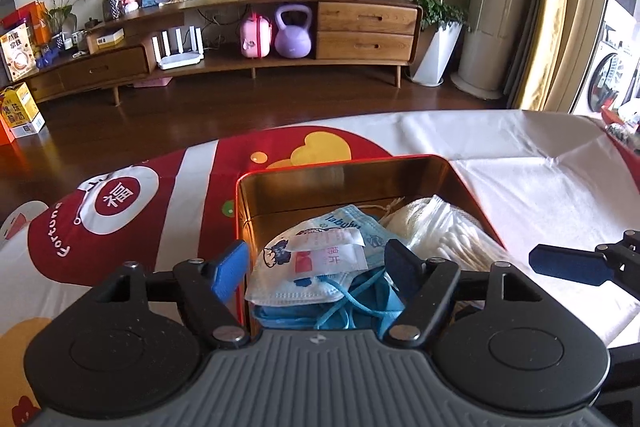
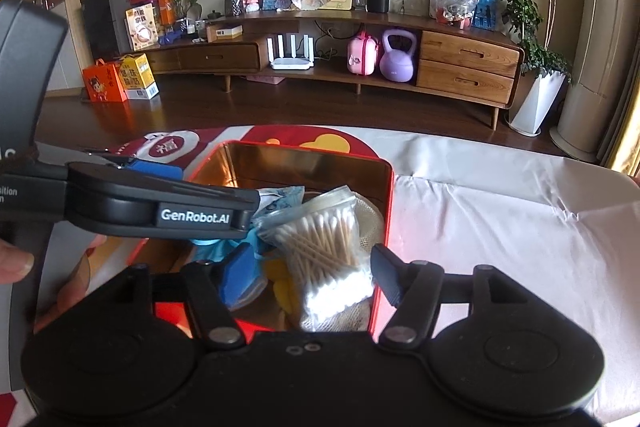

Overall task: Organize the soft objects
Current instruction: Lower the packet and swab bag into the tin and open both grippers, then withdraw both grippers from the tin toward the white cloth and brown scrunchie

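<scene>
A red tin with a gold inside point(image 1: 352, 173) point(image 2: 308, 157) stands on the table. In it lie a pile of white and blue face masks point(image 1: 316, 263), a clear bag of cotton swabs point(image 2: 324, 243) point(image 1: 460, 241) and a white mesh cloth point(image 1: 424, 213). My left gripper point(image 1: 316, 267) hangs open just above the masks, touching nothing; it also crosses the right wrist view point(image 2: 160, 213). My right gripper point(image 2: 312, 275) is open over the swab bag, its pads clear of it. One of its blue fingers point(image 1: 568, 265) shows at the right of the left wrist view.
The table wears a red and white printed cloth point(image 1: 132, 211) with plain white cloth point(image 2: 500, 219) to the right of the tin. A person's thumb point(image 2: 16, 263) shows at the left edge. A wooden TV cabinet point(image 1: 360, 27) stands across the dark floor.
</scene>
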Tool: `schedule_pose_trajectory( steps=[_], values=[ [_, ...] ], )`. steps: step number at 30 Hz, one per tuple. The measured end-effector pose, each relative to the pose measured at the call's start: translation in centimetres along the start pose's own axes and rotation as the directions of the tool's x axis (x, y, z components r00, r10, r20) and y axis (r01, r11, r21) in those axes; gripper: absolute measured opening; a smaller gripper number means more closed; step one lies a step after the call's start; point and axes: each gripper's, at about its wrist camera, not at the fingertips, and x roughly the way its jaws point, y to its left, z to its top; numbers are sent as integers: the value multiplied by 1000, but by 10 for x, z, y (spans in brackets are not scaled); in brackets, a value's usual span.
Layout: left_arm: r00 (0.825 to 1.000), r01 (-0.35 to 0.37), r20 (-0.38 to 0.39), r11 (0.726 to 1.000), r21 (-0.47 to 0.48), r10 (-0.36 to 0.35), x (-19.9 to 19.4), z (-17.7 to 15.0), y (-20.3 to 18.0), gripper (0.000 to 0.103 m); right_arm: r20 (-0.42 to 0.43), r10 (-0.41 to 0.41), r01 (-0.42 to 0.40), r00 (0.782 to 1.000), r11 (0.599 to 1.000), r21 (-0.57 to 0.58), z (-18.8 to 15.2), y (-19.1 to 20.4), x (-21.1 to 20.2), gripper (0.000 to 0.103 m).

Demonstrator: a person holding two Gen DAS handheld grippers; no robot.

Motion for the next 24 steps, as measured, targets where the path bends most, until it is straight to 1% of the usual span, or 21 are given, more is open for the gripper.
schedule_pose_trajectory(
  steps=[2, 5, 8, 11, 17, 18, 20, 24],
  values=[
    [1000, 0, 9, 1000, 2, 0, -9, 0, 0, 75, 7, -3, 3, 1000, 1000, -4, 0, 2, -7, 70],
    [1000, 0, 21, 1000, -1, 0, -25, -1, 0, 75, 17, -3, 4, 1000, 1000, -10, 1, 5, -20, 71],
    [999, 3, 37, 1000, 9, -4, -42, -1, -2, 75, 31, 4, -4, 999, 1000, -5, 1, 7, -35, 75],
    [998, 3, 55, 1000, 19, -4, -61, -4, -5, 75, 47, 7, -7, 999, 1000, -11, 0, 11, -51, 76],
    [997, 10, 78, 1000, 26, -12, -98, -10, -13, 75, 76, 15, -13, 997, 1000, -21, -3, 16, -83, 83],
    [997, 12, 82, 1000, 27, -14, -104, -12, -15, 76, 81, 15, -13, 997, 1000, -23, -5, 17, -89, 86],
    [995, 19, 93, 999, 26, -21, -116, -15, -17, 81, 90, 16, -14, 996, 1000, -23, -8, 17, -99, 88],
    [993, 37, 107, 999, 35, -41, -139, -25, -23, 82, 103, 29, -27, 994, 999, -22, -17, 17, -120, 92]
  ],
)
